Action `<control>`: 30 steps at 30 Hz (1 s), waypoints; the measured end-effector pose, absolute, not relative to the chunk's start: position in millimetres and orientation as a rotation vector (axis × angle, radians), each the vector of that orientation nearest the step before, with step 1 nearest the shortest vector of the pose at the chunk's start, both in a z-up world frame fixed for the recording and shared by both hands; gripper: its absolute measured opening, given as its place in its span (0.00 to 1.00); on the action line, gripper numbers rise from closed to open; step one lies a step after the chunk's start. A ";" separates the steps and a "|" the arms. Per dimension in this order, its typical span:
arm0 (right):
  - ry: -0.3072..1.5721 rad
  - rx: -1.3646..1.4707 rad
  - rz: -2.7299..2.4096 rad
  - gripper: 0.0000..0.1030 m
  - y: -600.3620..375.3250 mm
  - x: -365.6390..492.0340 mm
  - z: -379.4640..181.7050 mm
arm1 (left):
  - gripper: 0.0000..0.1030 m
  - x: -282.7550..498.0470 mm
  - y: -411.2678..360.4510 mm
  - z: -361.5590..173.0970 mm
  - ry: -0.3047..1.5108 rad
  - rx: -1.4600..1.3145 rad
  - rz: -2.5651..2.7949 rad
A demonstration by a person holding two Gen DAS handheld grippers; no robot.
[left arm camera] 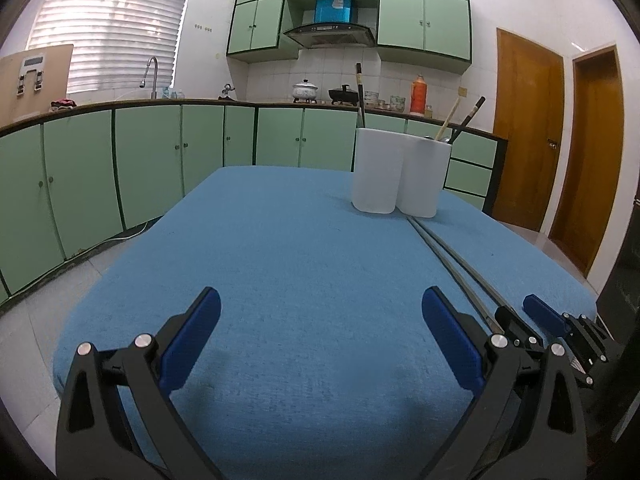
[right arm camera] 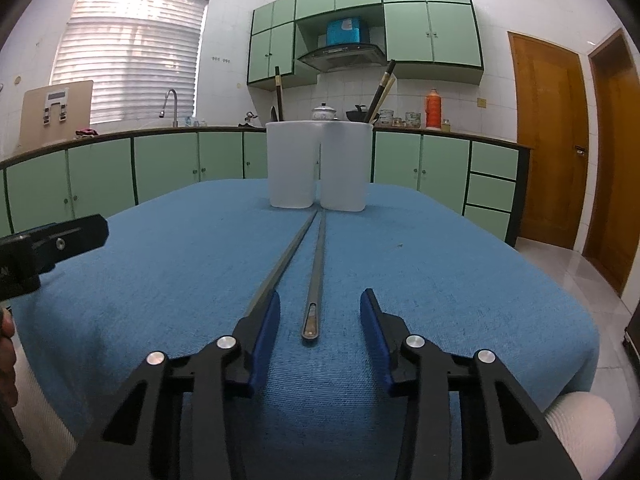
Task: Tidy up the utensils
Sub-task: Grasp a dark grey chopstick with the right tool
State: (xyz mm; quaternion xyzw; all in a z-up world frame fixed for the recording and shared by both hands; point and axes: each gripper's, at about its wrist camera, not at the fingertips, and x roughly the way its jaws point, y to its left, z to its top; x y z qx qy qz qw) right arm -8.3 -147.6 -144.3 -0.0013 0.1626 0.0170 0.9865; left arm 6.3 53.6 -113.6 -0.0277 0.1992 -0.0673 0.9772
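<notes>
Two long grey metal chopsticks [right arm camera: 316,256] lie side by side on the blue tablecloth [right arm camera: 440,280], running from the white holder toward me. My right gripper [right arm camera: 320,322] is open, its fingers on either side of the chopsticks' near ends, low over the cloth. The white two-compartment utensil holder [right arm camera: 318,164] stands at the far end with several dark and pale chopsticks [right arm camera: 380,94] sticking out. My left gripper [left arm camera: 320,320] is open and empty over bare cloth; the holder [left arm camera: 400,172] and the lying chopsticks [left arm camera: 448,256] are to its right.
The table's edges drop off on all sides. Green kitchen cabinets [left arm camera: 140,168] and a counter with pots run behind the table. Wooden doors [right arm camera: 552,140] stand at the right. The right gripper [left arm camera: 532,320] shows beside my left gripper.
</notes>
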 end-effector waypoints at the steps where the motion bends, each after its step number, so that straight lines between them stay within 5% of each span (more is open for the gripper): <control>1: 0.325 0.001 0.031 0.38 -148.0 -8.5 -145.1 | 0.95 6.1 53.0 -113.5 0.401 -0.054 -0.136; 12: 0.288 0.004 0.027 0.24 -144.6 -11.3 -152.7 | 0.95 6.6 51.1 -112.2 0.397 -0.046 -0.134; 15: 0.276 -0.011 0.039 0.09 -140.6 -13.9 -154.4 | 0.95 5.4 50.8 -112.6 0.398 -0.048 -0.134; 30: 0.285 0.053 0.010 0.07 -163.5 -18.0 -147.3 | 0.95 3.4 34.9 -113.5 0.414 -0.039 -0.149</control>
